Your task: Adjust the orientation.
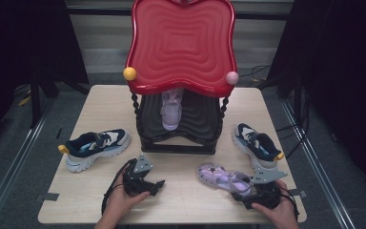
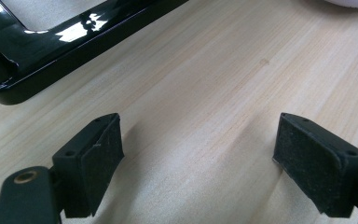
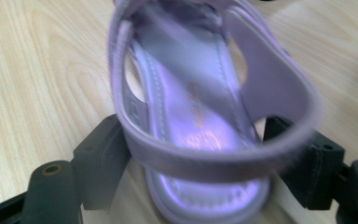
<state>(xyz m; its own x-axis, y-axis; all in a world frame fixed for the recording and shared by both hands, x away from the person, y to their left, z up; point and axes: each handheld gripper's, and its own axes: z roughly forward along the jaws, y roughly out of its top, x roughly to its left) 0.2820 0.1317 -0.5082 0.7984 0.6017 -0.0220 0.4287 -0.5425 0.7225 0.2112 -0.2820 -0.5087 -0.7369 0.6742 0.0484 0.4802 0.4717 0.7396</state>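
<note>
One purple sandal [image 1: 171, 110] sat on the rack [image 1: 178, 138]; its mate [image 1: 224, 180] lay before the rack, heel between the right gripper [image 1: 248, 193] jaws, wide, unclamped; left gripper [image 1: 157, 185] wide, empty

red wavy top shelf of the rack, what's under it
Under the red wavy top shelf a pale purple sandal stands on the black lower shelf. The red shelf covers the sandal's far end and the lower shelf's back.

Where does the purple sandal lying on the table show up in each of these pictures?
High view: the purple sandal lies lower right, heel at the right gripper.
Left gripper view: not in it.
Right gripper view: the sandal is at the centre, heel between the jaws.
Shared landmark: the wooden table.
</note>
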